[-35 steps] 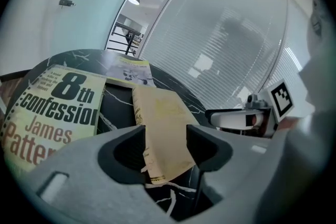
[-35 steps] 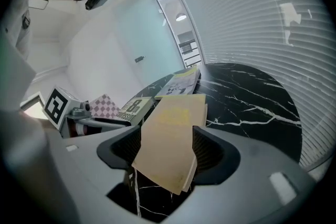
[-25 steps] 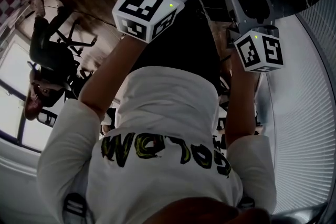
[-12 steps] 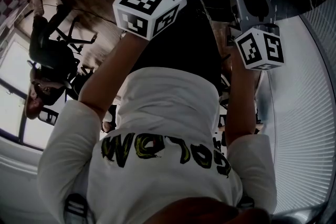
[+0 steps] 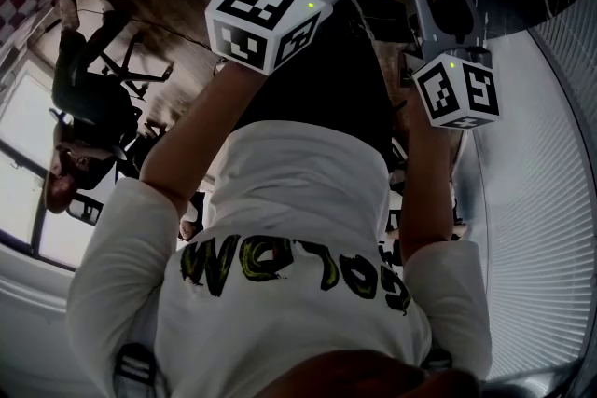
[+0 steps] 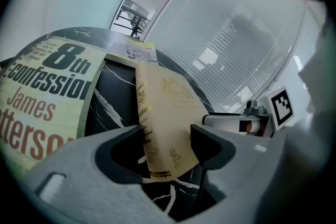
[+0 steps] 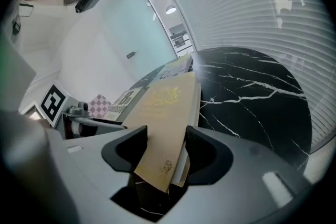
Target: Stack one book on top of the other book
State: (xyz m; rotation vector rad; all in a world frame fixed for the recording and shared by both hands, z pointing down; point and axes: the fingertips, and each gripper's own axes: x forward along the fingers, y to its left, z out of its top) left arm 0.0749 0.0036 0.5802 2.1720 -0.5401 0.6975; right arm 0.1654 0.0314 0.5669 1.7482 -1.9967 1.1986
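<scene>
- The black marble table (image 7: pixel 252 97) carries both books, and its dark top shows bare between them.
- The white book (image 6: pixel 47 97), the larger of the two, with big printed lettering on its cover, lies flat on the table on the left. It is just beside the tan book and untouched. By my reading it is the base of the stack.
- The tan book (image 7: pixel 163 107) sits to the right of the white one with its near end between both sets of jaws. It is tilted, so its spine faces the left side and its page edges the right. Whether its far end rests on the table I cannot tell.
- The left hand-held gripper (image 6: pixel 165 136) is clenched on the near spine-side corner of the tan book, with a pad against each side.
- The right hand-held gripper (image 7: pixel 166 136) has just been closing its jaws. The other near corner of the tan book is between them, and both pads now press on its covers.
- The step in hand looks like securing a two-handed grip, and the lift has not begun. The next move calls for raising both ends together, carrying the tan book left over the white one and levelling it. Then it is lowered squarely, so that no edge overhangs or catches the lower cover.
</scene>
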